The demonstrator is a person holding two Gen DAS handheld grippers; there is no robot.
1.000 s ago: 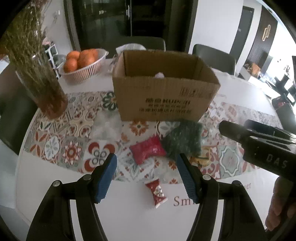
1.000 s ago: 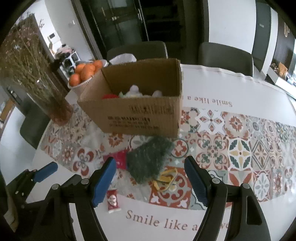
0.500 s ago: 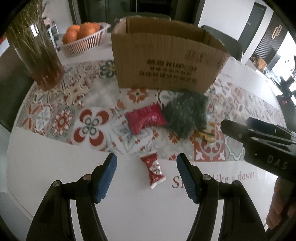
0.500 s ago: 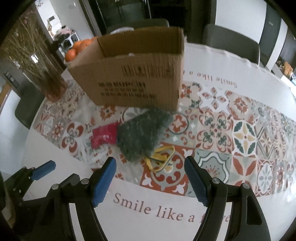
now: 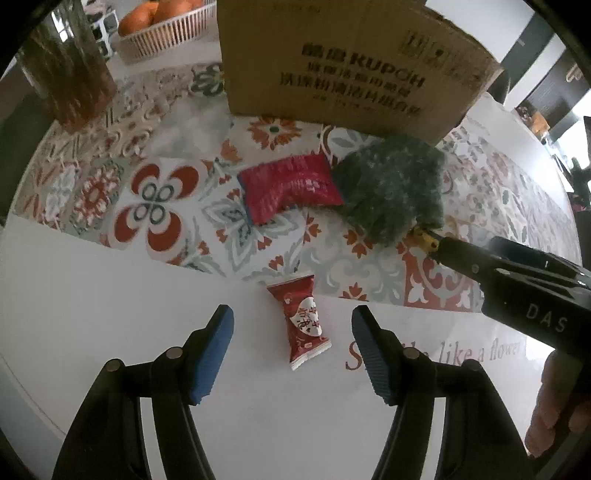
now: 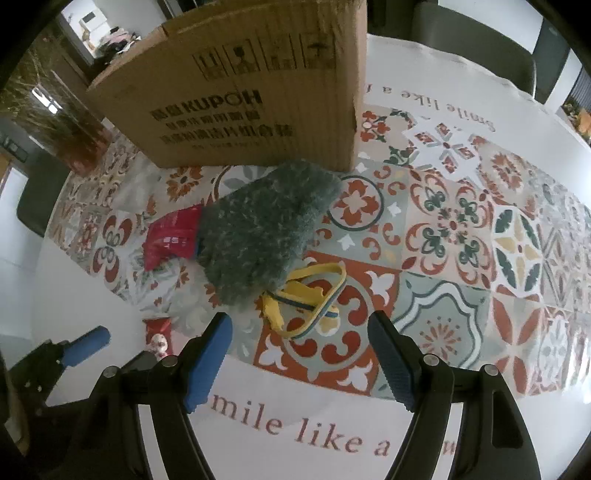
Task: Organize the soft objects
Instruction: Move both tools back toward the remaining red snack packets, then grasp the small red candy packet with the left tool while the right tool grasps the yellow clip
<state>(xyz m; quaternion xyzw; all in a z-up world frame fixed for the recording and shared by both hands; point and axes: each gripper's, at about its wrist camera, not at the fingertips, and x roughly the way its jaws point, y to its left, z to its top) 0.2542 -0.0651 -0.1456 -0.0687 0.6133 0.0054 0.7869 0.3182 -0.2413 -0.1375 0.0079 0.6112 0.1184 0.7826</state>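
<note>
A small red candy packet [image 5: 303, 320] lies on the white table just ahead of my open, empty left gripper [image 5: 291, 328]; it also shows in the right wrist view [image 6: 158, 331]. A red pouch [image 5: 290, 186] and a fuzzy dark green cloth [image 5: 391, 190] lie beyond it, in front of the cardboard box [image 5: 351, 70]. In the right wrist view the green cloth [image 6: 264, 227] overlaps the red pouch [image 6: 171, 236], and a yellow elastic band [image 6: 310, 297] lies just ahead of my open, empty right gripper [image 6: 300, 339].
A vase of dried stems [image 5: 70, 74] and a basket of oranges [image 5: 162, 26] stand at the far left. The patterned runner [image 6: 461, 236] stretches to the right. The box [image 6: 251, 96] blocks the far side. Dark chairs [image 6: 480, 55] stand behind the table.
Both grippers have dropped lower and closer to the table. The candy packet now sits between the left fingers' line, and the yellow band sits close before the right gripper.
</note>
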